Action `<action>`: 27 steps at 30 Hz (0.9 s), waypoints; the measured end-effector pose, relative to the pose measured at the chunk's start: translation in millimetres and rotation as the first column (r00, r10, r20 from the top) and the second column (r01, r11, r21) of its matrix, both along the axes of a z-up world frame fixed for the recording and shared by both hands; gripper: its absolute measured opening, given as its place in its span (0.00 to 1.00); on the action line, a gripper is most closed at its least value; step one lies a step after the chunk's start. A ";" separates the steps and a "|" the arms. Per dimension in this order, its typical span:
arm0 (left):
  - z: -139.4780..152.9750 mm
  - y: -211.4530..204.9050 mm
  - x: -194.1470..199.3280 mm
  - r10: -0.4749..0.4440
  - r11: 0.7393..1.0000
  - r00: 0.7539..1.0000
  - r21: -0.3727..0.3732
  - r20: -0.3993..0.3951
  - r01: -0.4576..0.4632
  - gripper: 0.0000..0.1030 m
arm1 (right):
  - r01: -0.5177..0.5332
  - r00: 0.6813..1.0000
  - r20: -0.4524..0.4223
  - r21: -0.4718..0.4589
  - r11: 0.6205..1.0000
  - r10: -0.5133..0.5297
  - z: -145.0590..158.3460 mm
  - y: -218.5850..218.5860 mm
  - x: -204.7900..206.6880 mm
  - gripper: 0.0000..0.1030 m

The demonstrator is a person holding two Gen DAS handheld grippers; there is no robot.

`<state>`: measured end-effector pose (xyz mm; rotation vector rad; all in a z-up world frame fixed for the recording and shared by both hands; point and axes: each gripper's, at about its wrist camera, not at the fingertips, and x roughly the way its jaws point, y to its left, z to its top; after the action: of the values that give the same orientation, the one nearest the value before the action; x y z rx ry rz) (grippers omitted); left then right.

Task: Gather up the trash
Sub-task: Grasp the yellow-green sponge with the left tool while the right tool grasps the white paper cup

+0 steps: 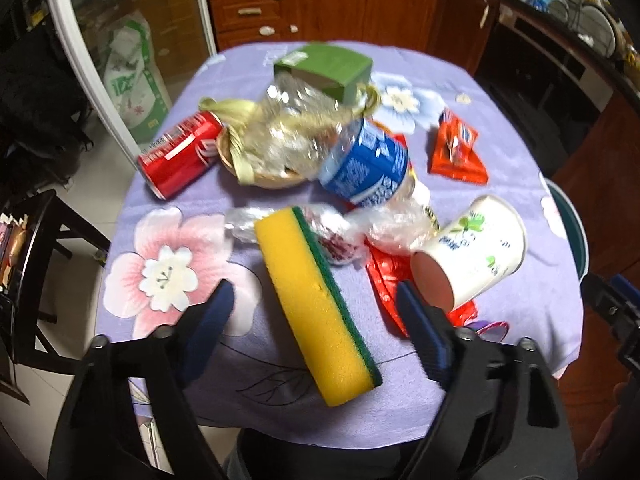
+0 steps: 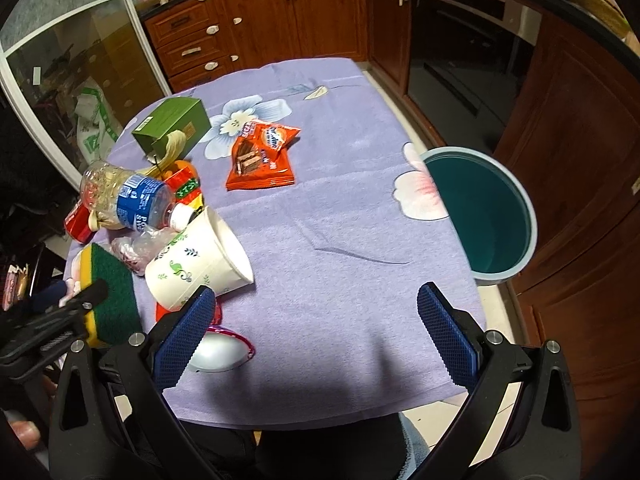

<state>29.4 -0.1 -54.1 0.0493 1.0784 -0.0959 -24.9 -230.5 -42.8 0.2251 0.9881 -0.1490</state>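
A yellow sponge with a green scouring side point(image 1: 316, 304) lies on the purple flowered tablecloth point(image 1: 500, 208). My left gripper point(image 1: 314, 286) straddles it, open, with a gap between each blue pad and the sponge. A white paper cup point(image 1: 472, 256) lies on its side just right of it, on a red wrapper point(image 1: 384, 276). Behind them are clear plastic wrap point(image 1: 348, 232), a blue-labelled plastic bottle point(image 1: 360, 160), a red can point(image 1: 180, 154) and a red snack packet point(image 1: 456, 148). My right gripper point(image 2: 316, 292) hangs open over bare cloth, right of the cup point(image 2: 200, 264).
A teal bin point(image 2: 484, 216) stands on the floor off the table's right edge. A green box point(image 2: 172, 122) and a basket of pale husks point(image 1: 260, 152) sit at the back left. A silver lid with a pink rim point(image 2: 218, 350) lies near the front edge. Wooden cabinets stand behind.
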 end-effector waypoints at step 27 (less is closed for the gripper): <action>-26.9 47.7 -13.0 -0.123 0.976 0.992 -0.181 -0.023 0.117 0.43 | -0.075 0.969 -0.194 0.359 0.930 0.154 -45.4 63.3 72.3 0.84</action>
<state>16.3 47.6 -81.0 -0.0500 1.0966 -0.3039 47.3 -167.2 -88.2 0.4833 1.2441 0.1153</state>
